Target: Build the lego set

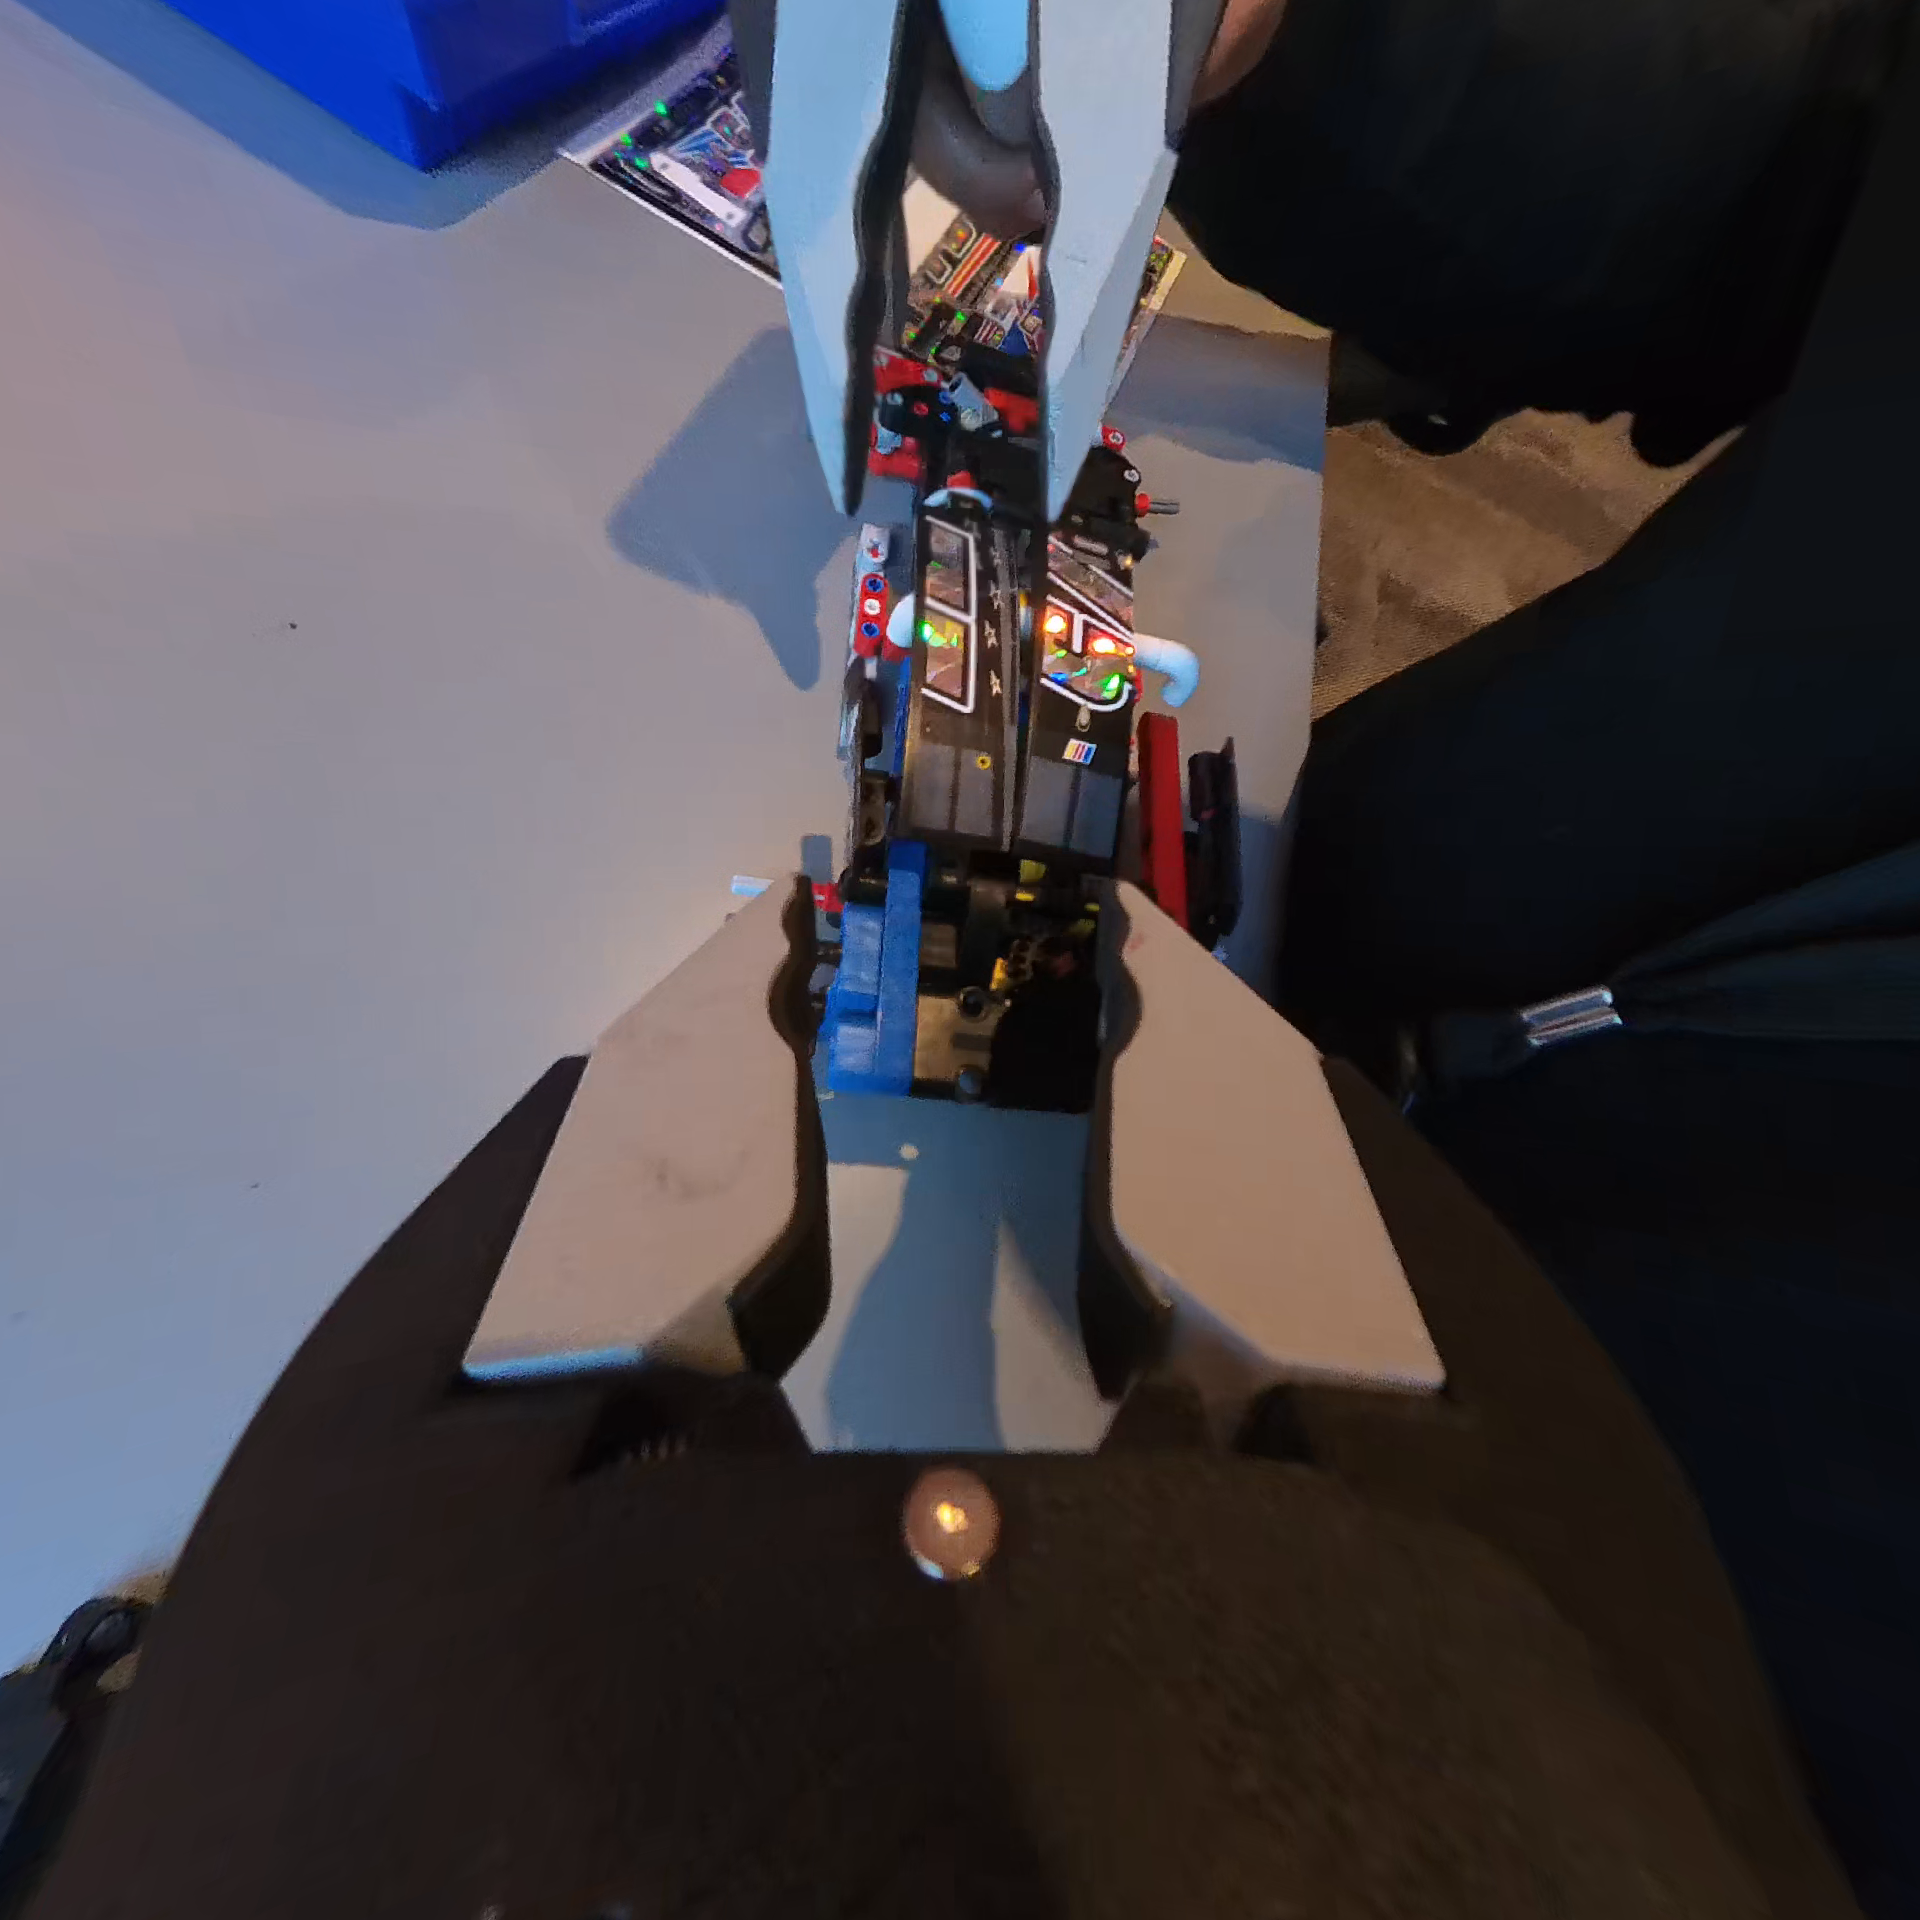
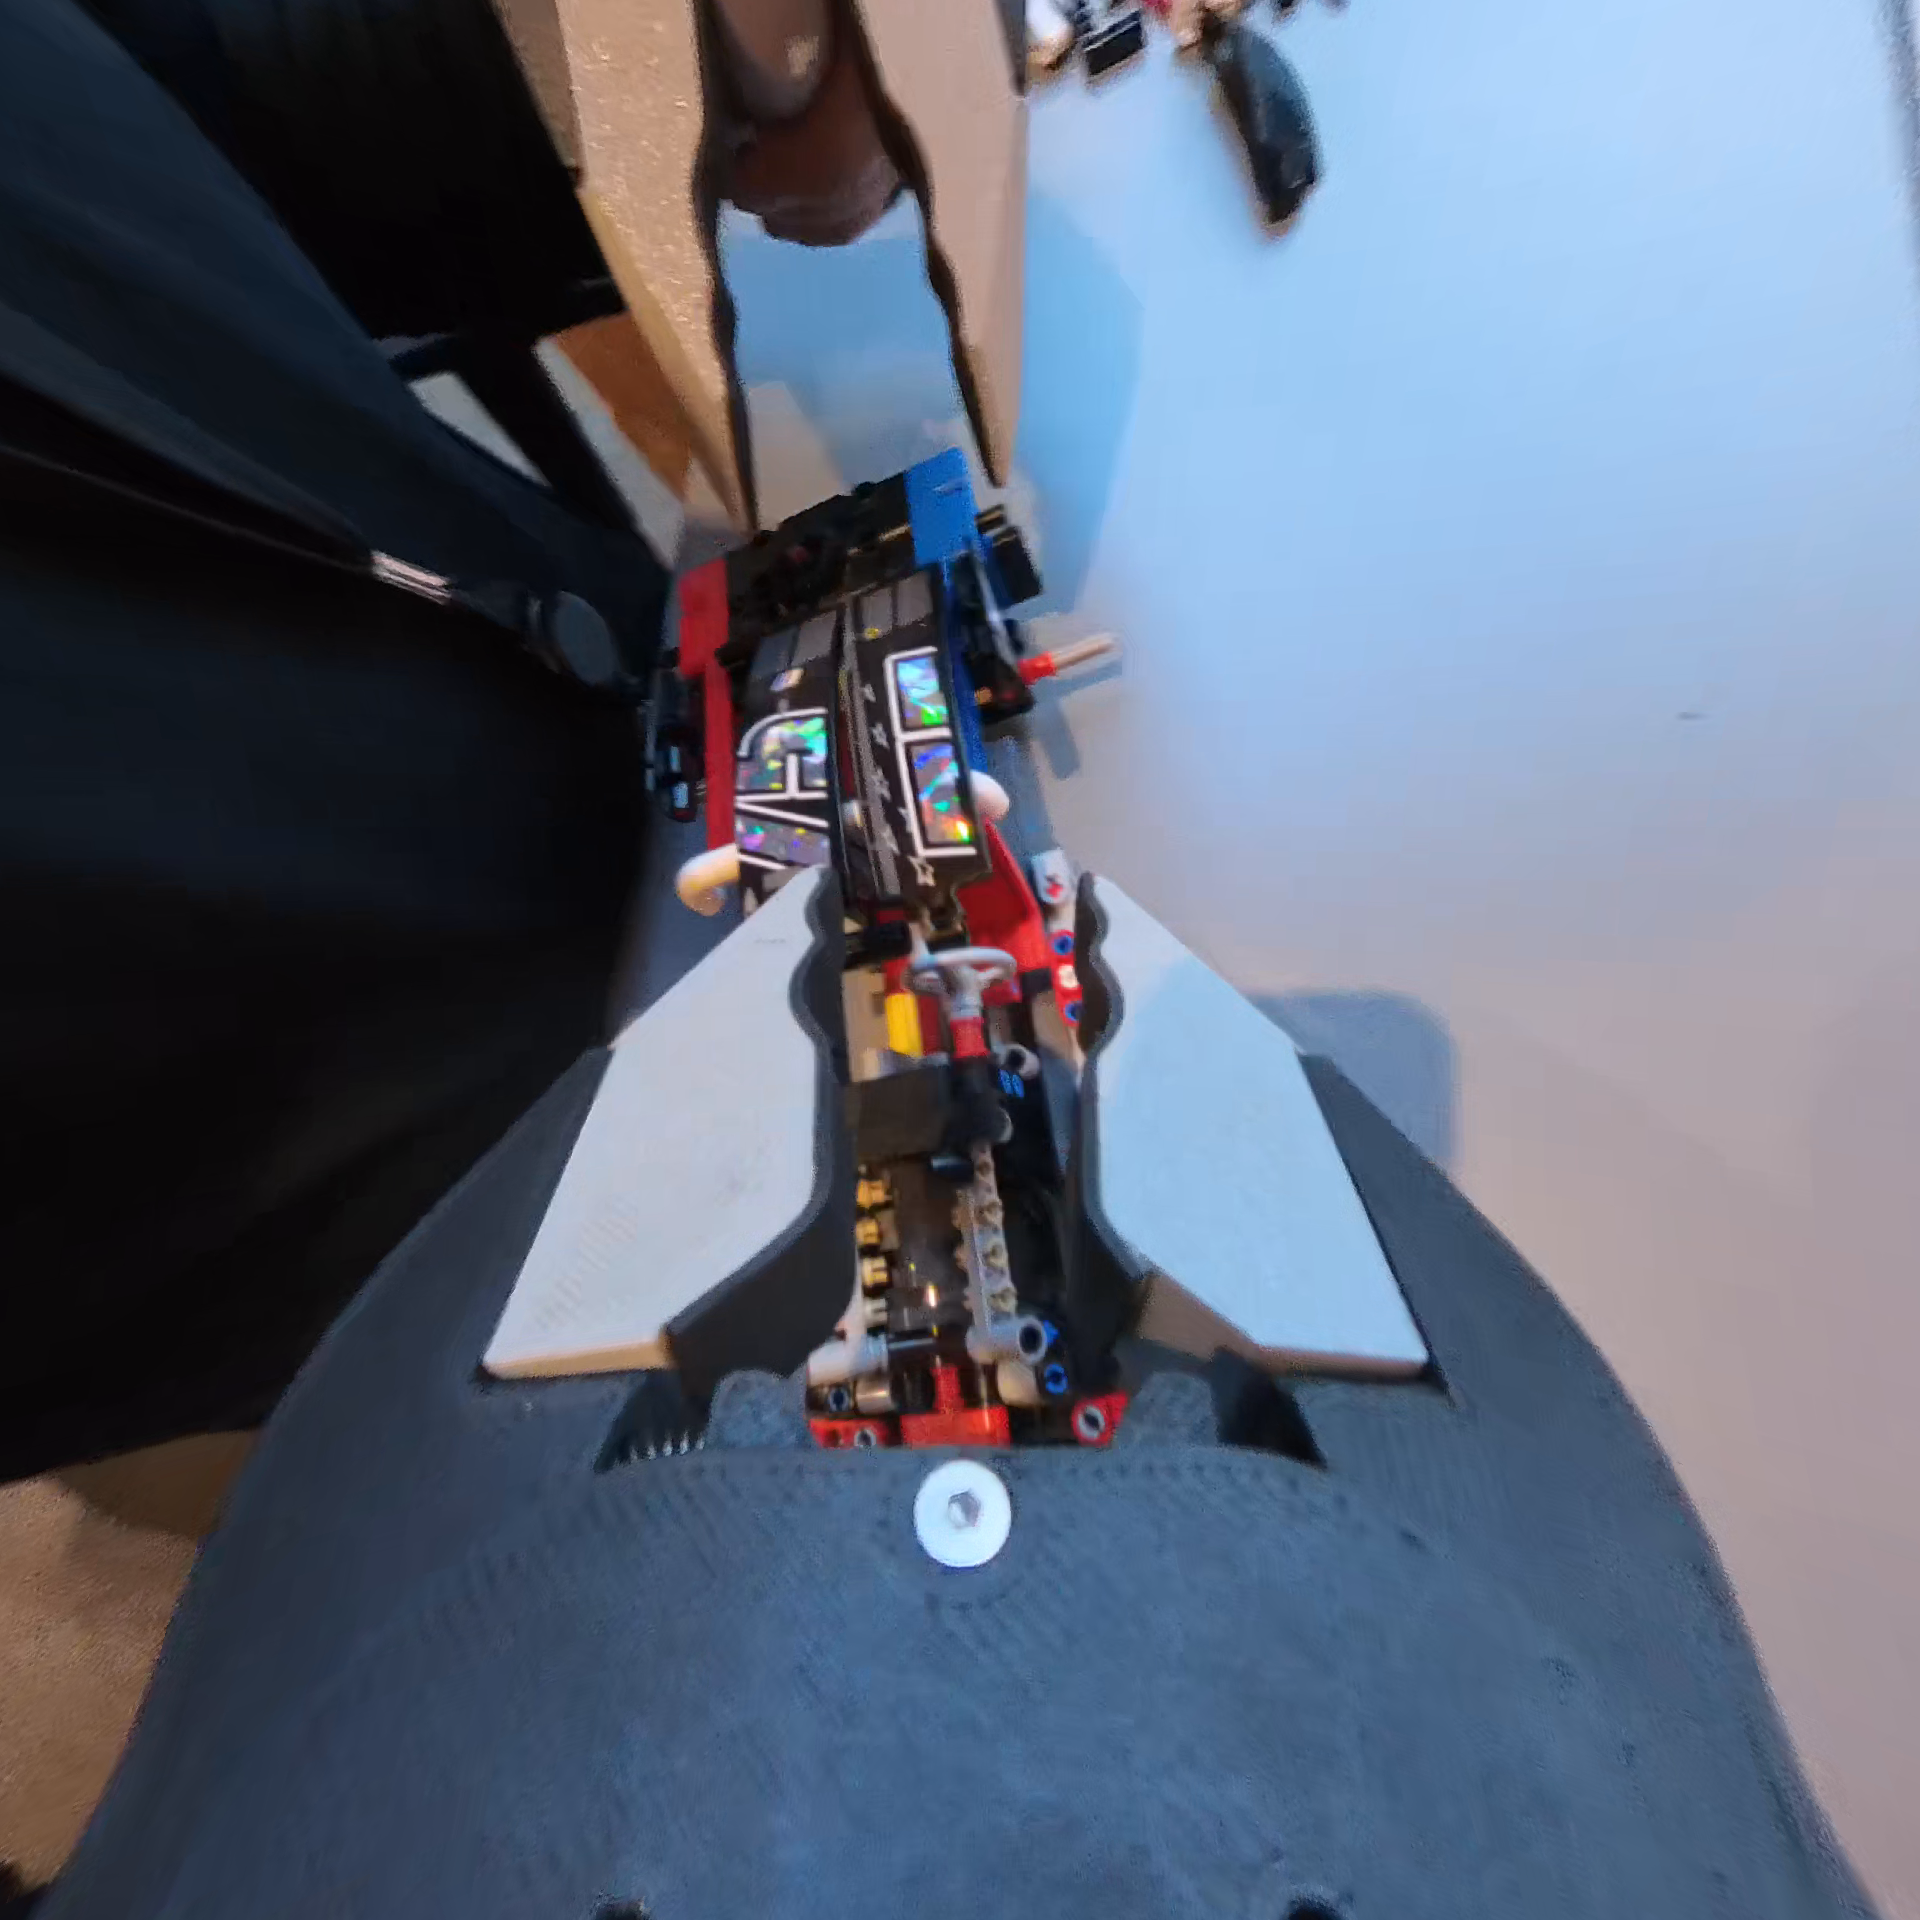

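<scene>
Place: a room with a desk, home or office, cannot tell which.
Surface: plain pale table [image 1: 312,727].
Floor: beige carpet [image 1: 1455,540], right of frame.
Upper left: blue bin [image 1: 416,62].
Top centre: printed booklet [image 1: 686,166].

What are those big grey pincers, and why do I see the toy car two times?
A person holds two pincer tools, one in each hand, each carrying a camera. One picture looks along the left gripper, the other along the right gripper. They face each other, closed on opposite ends of one Lego car, black, red and blue with shiny stickers. It is over a pale table. A blue bin and a sticker sheet lie behind.
</scene>
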`<action>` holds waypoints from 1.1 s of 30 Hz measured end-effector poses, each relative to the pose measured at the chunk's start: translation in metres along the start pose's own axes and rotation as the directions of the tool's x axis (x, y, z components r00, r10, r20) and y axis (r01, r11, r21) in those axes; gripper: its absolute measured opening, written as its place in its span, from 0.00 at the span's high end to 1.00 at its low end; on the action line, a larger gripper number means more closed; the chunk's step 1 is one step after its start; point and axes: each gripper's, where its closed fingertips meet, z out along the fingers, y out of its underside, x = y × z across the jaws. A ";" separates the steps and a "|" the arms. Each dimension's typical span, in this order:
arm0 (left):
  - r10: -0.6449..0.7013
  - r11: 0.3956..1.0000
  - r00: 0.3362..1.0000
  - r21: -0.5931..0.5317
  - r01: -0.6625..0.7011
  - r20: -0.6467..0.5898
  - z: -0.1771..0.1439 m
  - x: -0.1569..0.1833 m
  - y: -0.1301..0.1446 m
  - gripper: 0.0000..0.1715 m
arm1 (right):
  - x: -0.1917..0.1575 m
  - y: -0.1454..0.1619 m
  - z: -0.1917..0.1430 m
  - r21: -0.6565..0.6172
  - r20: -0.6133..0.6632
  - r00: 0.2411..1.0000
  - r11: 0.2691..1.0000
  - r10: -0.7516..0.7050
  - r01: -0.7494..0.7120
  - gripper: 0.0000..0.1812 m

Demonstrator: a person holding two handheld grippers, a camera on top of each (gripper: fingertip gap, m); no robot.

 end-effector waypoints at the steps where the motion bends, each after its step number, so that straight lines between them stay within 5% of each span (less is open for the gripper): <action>1: 0.001 1.000 1.000 0.005 -0.001 -0.005 -0.001 -0.001 0.001 0.70 | -0.001 -0.001 0.003 -0.016 0.051 0.998 1.000 0.022 -0.021 0.78; 5: -0.007 1.000 1.000 -0.002 0.007 -0.029 -0.005 -0.014 0.008 0.71 | -0.014 -0.002 0.007 -0.130 0.284 0.946 0.984 0.154 -0.122 0.87; 13: 0.015 1.000 0.992 -0.005 -0.016 -0.126 0.005 -0.013 0.011 0.72 | -0.022 -0.046 0.003 -0.212 0.427 0.839 0.939 0.337 -0.270 0.97; 19: 0.038 0.994 0.991 0.107 -0.024 -0.126 0.005 -0.005 -0.005 0.80 | -0.025 -0.067 0.011 -0.213 0.433 0.802 0.911 0.411 -0.353 0.97; 26: 0.063 0.996 0.996 0.060 -0.067 0.056 0.014 -0.007 -0.005 0.79 | -0.025 -0.070 0.011 -0.140 0.455 0.772 0.892 0.444 -0.430 0.97; 33: 0.063 0.995 0.993 0.071 -0.070 0.101 0.014 -0.002 -0.004 0.83 | -0.028 -0.067 0.011 -0.071 0.457 0.826 0.939 0.330 -0.336 0.96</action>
